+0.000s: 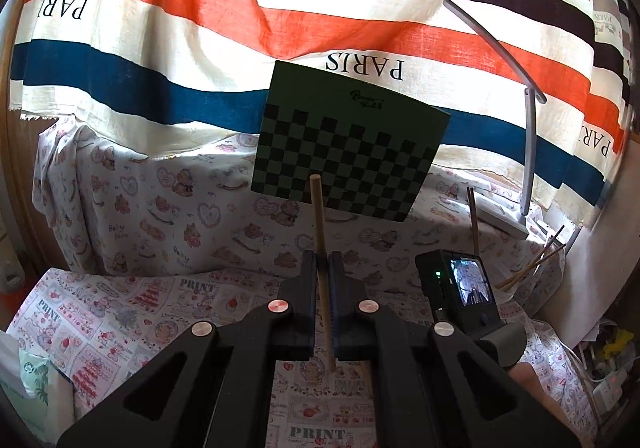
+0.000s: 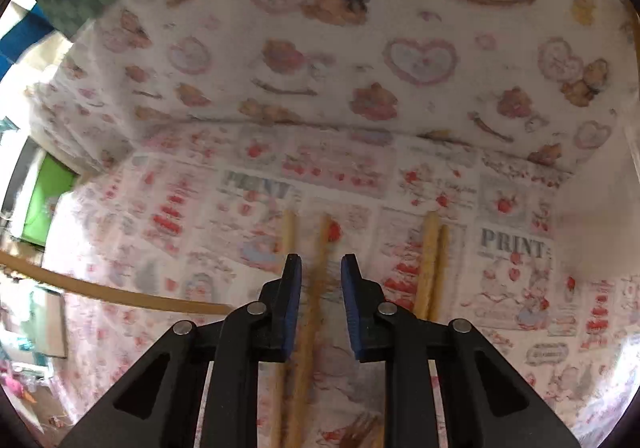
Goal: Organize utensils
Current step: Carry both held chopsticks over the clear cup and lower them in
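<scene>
My left gripper [image 1: 322, 262] is shut on a single wooden chopstick [image 1: 320, 224] and holds it upright above the printed cloth. My right gripper [image 2: 321, 268] is open and hovers low over the cloth. A chopstick [image 2: 320, 248] lies between its jaws, with another chopstick [image 2: 289, 232] just left of it. A second pair of chopsticks [image 2: 434, 260] lies side by side to the right. In the left wrist view the right gripper's body with its small screen [image 1: 464, 288] is at the right, with more chopsticks [image 1: 536, 260] sticking out behind it.
A green checkerboard card [image 1: 348, 144] leans against the striped cloth backdrop [image 1: 200, 8]. A grey lamp arm [image 1: 528, 152] stands at the right. The cloth-covered raised ledge [image 2: 360, 48] runs behind the work surface. Clutter and cables [image 1: 608, 368] lie beyond the right edge.
</scene>
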`<state>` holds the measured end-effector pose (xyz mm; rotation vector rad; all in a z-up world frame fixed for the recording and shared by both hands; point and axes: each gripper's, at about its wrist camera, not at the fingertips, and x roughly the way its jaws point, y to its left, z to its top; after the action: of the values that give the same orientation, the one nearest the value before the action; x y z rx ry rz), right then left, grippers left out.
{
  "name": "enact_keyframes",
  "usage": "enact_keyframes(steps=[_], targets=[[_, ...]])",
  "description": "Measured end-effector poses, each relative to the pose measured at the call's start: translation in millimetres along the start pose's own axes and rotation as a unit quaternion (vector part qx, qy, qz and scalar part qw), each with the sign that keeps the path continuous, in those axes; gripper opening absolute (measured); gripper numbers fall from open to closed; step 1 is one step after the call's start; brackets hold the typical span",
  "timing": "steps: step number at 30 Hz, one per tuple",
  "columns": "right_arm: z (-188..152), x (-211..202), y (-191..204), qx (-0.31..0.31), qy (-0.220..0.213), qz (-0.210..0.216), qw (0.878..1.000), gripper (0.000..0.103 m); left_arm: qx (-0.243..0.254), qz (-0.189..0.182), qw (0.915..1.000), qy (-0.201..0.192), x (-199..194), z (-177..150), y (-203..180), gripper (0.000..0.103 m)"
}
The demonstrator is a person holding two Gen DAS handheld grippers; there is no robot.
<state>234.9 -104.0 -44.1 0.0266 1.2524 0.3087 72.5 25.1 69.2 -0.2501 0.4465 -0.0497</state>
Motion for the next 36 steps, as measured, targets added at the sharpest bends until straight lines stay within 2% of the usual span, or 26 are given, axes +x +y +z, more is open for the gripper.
enact_keyframes(steps=[4,7,9,14,18,20,23,31,36], targets=[[-0.3,0.1,-4.0,0.003,-0.01,-0.005,1.0,0.007,0.009,0.008,0.9999,-0.005,-0.7,-1.0,-3.7,0.004],[-2.2,-6.9,-15.9,0.019,-0.018,0.01,1.0,0.007,0.007,0.011,0.9999,-0.006,-2.2,-1.6,-2.2,0.005],[-5.5,-20.5,-27.0,0.03,-0.039,0.024,0.998,0.006,0.002,0.013,0.9998,-0.015,-4.7,-1.1,-0.7,0.004],[-20.0,-81.4,-44.9,0.028,-0.128,0.034,0.991,0.006,0.01,0.017,0.9992,-0.035,-12.1,-0.6,-4.2,0.004],[-42.9,-140.8,-44.8,-0.014,-0.239,-0.022,0.971,0.006,0.021,0.012,0.9986,-0.046,-18.6,-0.6,-10.0,0.004],[-53.0,-165.5,-45.1,-0.025,-0.278,-0.029,0.96,0.006,0.023,0.007,0.9982,-0.055,-22.0,-0.2,-12.9,0.004],[-63.3,-199.4,-48.4,-0.024,-0.317,-0.02,0.948,0.006,0.019,-0.005,0.9979,-0.062,-25.7,1.0,-16.7,0.004],[-87.3,-268.9,-53.2,-0.019,-0.419,-0.035,0.907,0.002,0.03,-0.043,0.9966,-0.063,-38.0,9.3,-45.0,0.004],[-93.2,-292.5,-53.5,-0.022,-0.461,-0.041,0.886,0.001,0.072,-0.064,0.9917,-0.086,-59.6,26.1,-81.7,0.004]])
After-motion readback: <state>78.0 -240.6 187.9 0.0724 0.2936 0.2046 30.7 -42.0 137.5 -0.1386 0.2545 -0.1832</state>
